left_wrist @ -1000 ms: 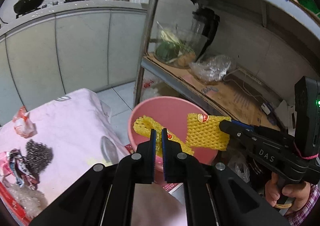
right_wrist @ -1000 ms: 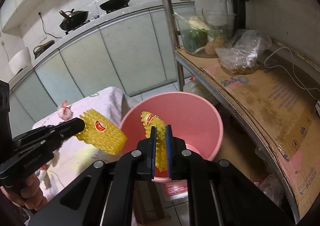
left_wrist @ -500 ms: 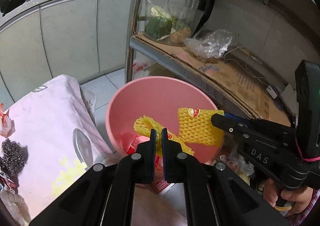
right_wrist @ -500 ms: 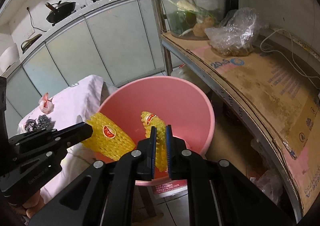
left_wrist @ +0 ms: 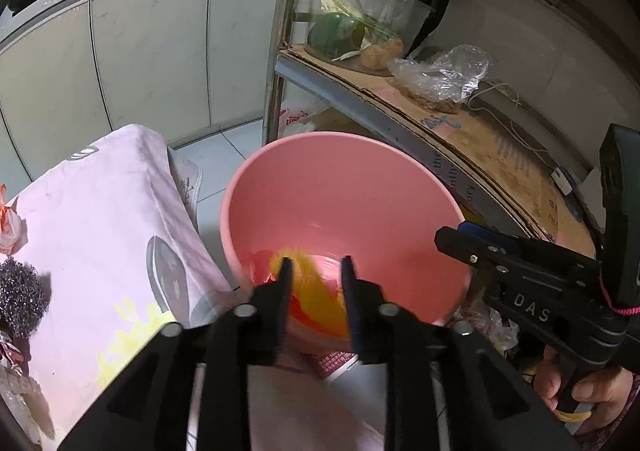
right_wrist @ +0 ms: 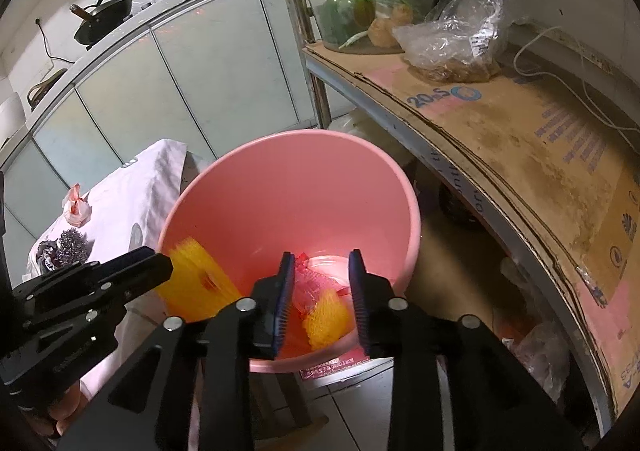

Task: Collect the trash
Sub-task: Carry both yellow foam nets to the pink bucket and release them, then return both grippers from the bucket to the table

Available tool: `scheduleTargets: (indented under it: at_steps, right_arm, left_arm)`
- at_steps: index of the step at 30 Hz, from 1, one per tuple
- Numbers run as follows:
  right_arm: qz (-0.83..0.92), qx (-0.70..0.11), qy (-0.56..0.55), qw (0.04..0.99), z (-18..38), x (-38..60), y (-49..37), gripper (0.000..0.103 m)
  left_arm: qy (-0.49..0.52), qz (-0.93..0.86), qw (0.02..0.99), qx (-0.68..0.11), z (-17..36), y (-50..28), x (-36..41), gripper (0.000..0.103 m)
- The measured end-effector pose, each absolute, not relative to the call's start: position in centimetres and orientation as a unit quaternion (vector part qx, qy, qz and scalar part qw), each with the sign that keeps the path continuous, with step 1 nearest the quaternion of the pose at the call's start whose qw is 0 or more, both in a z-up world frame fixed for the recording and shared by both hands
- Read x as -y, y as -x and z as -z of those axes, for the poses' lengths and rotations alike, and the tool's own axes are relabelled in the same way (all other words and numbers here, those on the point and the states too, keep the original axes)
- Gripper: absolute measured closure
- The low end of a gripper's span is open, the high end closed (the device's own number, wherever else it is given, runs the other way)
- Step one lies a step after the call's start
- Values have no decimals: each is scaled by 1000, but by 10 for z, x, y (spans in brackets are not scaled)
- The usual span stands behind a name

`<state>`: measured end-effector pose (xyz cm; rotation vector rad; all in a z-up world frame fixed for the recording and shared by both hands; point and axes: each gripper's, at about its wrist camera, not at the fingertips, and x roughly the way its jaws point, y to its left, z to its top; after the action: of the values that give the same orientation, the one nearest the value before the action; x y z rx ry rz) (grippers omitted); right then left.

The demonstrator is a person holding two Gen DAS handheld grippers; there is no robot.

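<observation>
A pink bucket stands on the floor below both grippers. My left gripper hangs over its near rim with its jaws opening. A blurred yellow foam net drops free between its fingers. That net shows again in the right wrist view, just past the left gripper. My right gripper is also over the bucket, its jaws opening and holding nothing. A second yellow net lies at the bottom among red wrappers. The right gripper reaches in from the right.
A table under a pink cloth stands left of the bucket, with a steel scourer and a small tied bag on it. A metal shelf lined with cardboard runs close on the right, and its post stands behind the bucket.
Both grippers sank toward the bucket, then opened. The two yellow nets left the jaws and dropped into the bucket.
</observation>
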<state>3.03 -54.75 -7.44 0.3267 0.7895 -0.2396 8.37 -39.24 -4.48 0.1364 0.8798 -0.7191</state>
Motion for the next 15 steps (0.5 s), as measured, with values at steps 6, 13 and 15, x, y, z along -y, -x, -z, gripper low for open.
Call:
scheduleTargets:
  at_steps: [6, 13, 15]
  right_arm:
    - [115, -381, -156, 904, 71, 545, -29, 71]
    - [115, -377, -152, 906, 65, 542, -24, 71]
    - [115, -374, -150, 908, 61, 540, -22, 71]
  left_arm:
    - [-63, 340, 840, -419, 40, -82, 391, 62]
    - [-58, 340, 844, -411, 30, -78, 387, 60]
    - [-56, 341, 845, -408, 27, -76, 386, 60]
